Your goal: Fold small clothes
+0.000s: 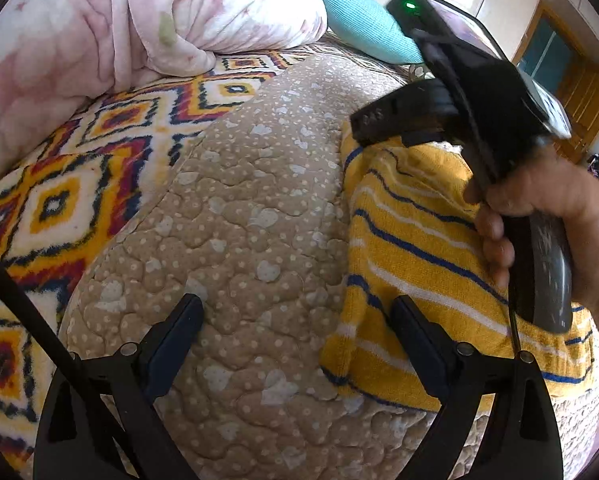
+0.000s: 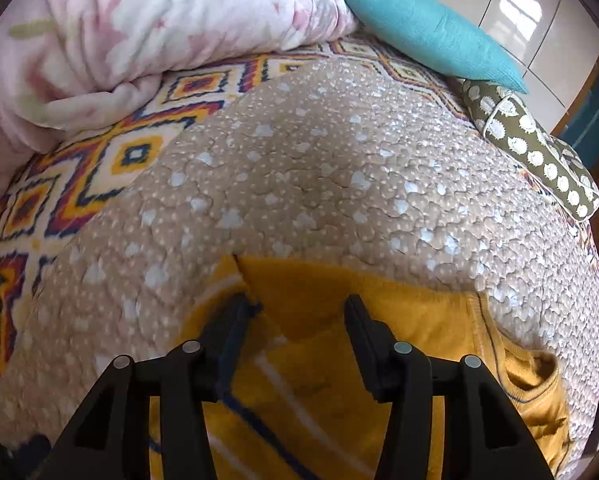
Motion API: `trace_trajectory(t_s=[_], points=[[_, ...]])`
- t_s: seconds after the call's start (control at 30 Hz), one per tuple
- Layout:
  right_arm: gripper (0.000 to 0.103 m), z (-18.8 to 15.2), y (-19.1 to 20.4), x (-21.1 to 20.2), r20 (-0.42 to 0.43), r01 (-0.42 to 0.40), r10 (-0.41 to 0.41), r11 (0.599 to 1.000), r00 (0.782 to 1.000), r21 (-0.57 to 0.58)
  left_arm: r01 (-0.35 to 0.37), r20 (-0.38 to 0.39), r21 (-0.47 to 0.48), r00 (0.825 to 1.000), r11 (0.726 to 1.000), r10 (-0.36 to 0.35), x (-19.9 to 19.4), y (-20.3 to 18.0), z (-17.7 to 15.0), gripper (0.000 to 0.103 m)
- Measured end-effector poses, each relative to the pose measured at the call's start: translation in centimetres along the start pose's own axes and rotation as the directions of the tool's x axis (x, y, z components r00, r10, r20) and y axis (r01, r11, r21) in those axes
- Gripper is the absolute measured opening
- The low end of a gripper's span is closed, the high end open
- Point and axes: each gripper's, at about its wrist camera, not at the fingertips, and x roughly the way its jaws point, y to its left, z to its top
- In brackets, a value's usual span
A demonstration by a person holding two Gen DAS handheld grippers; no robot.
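Covering most of the bed, a beige quilted mat with pale heart shapes (image 1: 243, 216) is spread over a fleece blanket patterned with orange, red and navy diamonds (image 1: 79, 168). A bulky pink and white floral duvet (image 1: 99, 32) is heaped at the far side, with a flat teal cushion (image 2: 427, 28) beside it and an olive bolster printed with white hedgehogs (image 2: 539, 156) near that. A small yellow knitted jumper with blue and white stripes (image 1: 419, 248) lies partly folded on the mat's near right part. The left gripper (image 1: 295, 320) is held wide apart and empty, 1 finger touching the jumper's edge. The right gripper (image 2: 295, 316) is gripped by a hand (image 1: 539, 204); its jaws stand half apart over the jumper, and whether cloth is pinched cannot be told.
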Motion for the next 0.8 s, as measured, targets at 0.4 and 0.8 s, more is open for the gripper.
trace_trajectory(t_s=[0.4, 0.8], points=[[0.062, -4.9, -7.9, -10.0, 0.116, -0.068, 0.055, 0.991, 0.992, 0.119, 0.030, 0.015, -0.018, 0.999, 0.999, -0.029, -0.4, 0.3, -0.2, 0.095], [0.054, -25.9, -24.0, -13.0, 0.094, -0.129, 0.091, 0.814, 0.991, 0.567, 0.053, 0.203, 0.090, 0.977, 0.995, -0.070, -6.6, -2.9, -2.4, 0.095]])
